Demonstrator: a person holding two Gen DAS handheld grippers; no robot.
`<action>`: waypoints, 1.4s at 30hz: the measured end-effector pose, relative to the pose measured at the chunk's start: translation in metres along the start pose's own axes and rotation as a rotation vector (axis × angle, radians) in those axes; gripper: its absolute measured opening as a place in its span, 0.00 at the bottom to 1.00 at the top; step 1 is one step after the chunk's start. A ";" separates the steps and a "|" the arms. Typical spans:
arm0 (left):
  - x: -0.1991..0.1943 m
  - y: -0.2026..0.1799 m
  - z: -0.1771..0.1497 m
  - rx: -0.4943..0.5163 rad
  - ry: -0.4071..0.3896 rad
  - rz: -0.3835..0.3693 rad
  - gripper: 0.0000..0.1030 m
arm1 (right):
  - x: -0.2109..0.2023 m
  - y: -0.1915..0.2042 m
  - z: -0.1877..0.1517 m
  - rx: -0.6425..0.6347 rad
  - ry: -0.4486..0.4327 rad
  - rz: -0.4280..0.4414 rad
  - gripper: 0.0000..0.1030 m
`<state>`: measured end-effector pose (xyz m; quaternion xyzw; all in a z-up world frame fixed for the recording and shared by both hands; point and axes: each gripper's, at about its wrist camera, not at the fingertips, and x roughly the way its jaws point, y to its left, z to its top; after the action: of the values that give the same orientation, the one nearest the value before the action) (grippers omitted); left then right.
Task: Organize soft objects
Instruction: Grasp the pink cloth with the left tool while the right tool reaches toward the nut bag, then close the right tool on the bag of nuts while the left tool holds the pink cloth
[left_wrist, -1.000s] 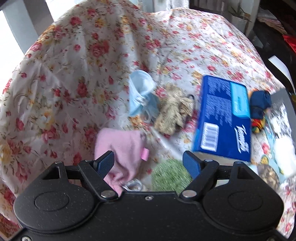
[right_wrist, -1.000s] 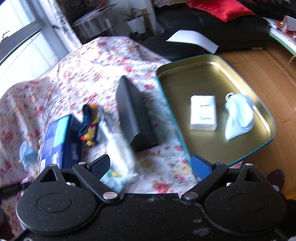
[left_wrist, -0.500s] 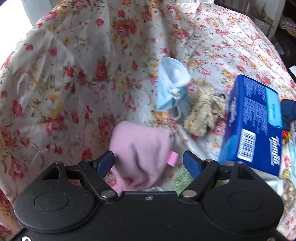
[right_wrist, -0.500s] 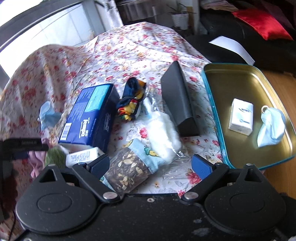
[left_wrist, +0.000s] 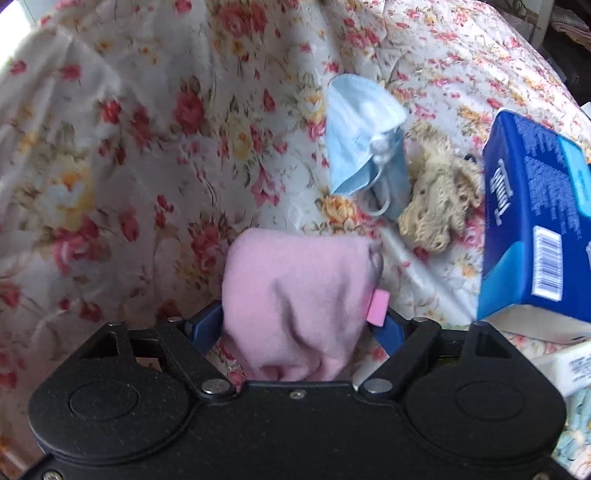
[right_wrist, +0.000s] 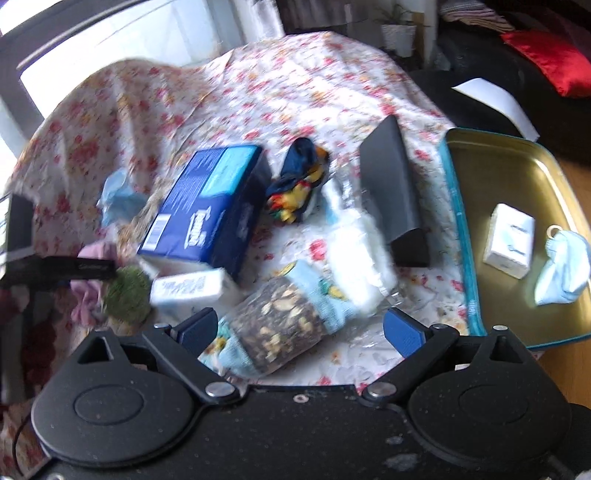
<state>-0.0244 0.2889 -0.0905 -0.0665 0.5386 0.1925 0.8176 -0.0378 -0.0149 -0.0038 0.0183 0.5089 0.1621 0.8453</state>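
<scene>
My left gripper (left_wrist: 295, 328) is wide open with a pink fleece cloth (left_wrist: 299, 295) lying between its fingers on the flowered tablecloth; the jaws stand beside it, not pressing it. Beyond lie a light blue face mask (left_wrist: 362, 140) and a beige knitted piece (left_wrist: 436, 199). My right gripper (right_wrist: 299, 330) is open and empty above a snack pouch (right_wrist: 284, 328). The gold tray (right_wrist: 517, 177) on the right holds a blue mask (right_wrist: 563, 266) and a white tissue pack (right_wrist: 511, 240). The pink cloth (right_wrist: 92, 254) shows at the far left.
A blue tissue box (left_wrist: 535, 221) stands right of the knitted piece, also in the right wrist view (right_wrist: 210, 210). Colourful socks (right_wrist: 299, 184), a dark folded case (right_wrist: 391, 184), a clear bag of white wadding (right_wrist: 358, 240), a green fuzzy ball (right_wrist: 127, 291) and a small white pack (right_wrist: 188, 288) crowd the cloth.
My left gripper has moved forward and left so the pink cloth now lies between its open fingers. My right gripper has swung left from the tray toward the cluttered middle.
</scene>
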 end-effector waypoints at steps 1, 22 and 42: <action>0.002 0.003 0.000 -0.014 -0.001 -0.012 0.84 | 0.002 0.002 -0.001 -0.011 0.011 -0.003 0.94; 0.022 -0.005 0.000 0.031 -0.041 -0.082 0.98 | 0.054 -0.004 0.004 0.401 0.162 -0.056 0.95; 0.023 -0.005 0.000 0.033 -0.047 -0.086 0.98 | 0.058 0.018 -0.027 0.406 0.191 -0.075 0.48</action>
<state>-0.0151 0.2899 -0.1115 -0.0716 0.5188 0.1499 0.8386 -0.0411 0.0150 -0.0626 0.1539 0.6090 0.0260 0.7777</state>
